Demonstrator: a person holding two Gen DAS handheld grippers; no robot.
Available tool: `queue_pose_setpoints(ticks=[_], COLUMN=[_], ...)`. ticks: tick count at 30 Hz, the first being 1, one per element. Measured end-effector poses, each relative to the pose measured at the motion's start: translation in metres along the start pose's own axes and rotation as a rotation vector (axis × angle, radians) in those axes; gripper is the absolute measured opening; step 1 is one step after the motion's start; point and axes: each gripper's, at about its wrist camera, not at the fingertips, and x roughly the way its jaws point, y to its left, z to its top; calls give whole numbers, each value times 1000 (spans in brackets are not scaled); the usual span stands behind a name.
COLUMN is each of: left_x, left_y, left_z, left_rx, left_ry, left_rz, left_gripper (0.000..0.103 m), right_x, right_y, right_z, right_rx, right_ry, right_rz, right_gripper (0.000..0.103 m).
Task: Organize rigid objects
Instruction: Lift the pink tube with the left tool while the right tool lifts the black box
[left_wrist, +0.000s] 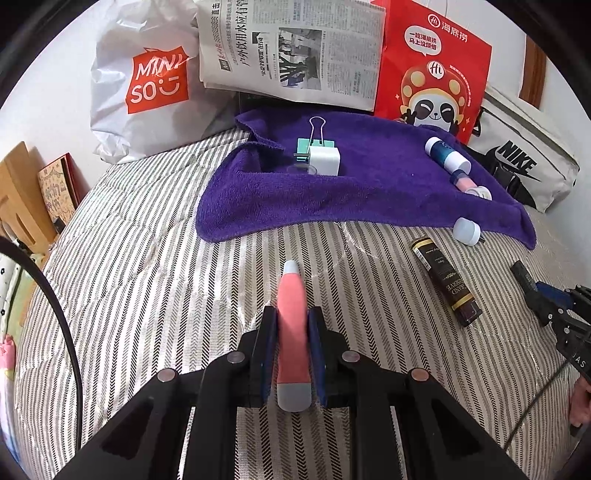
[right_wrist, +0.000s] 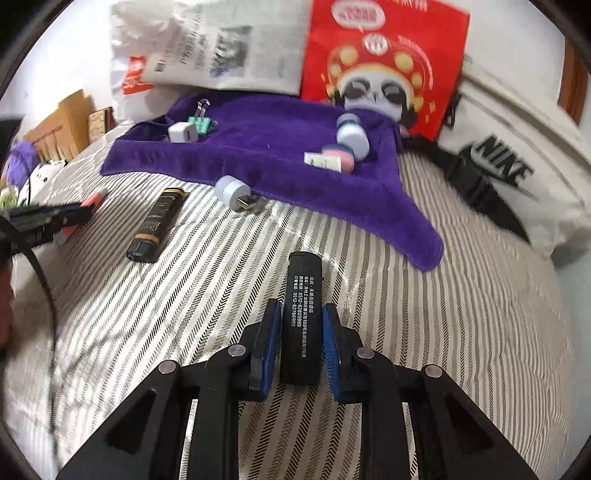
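Left wrist view shows the left gripper (left_wrist: 291, 325) clenched on a pink pen (left_wrist: 292, 332) above the striped bed (left_wrist: 147, 295), while the right gripper (right_wrist: 301, 325) grips a black lighter (right_wrist: 301, 314); both should travel level to the purple towel (left_wrist: 369, 184) farther off.
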Motion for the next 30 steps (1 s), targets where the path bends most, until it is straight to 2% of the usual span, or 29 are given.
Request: queue_pose_setpoints(ticks=[9,16,30], left_x=[1,1,0], left_y=[-1,0,-4], left_z=[-1,-1,-1], left_rx=[5,1,23], left_ry=[-2,-2,-4], left_rz=[8,5,34], left_gripper=[17,17,17], right_x=[1,3,3], right_y=[7,-13,-12], right_z=[0,0,0], right_rx=[-36,58,62], right_ry=[-8,0,1], right_rz=[-44,66,68], right_gripper=[23,24,24])
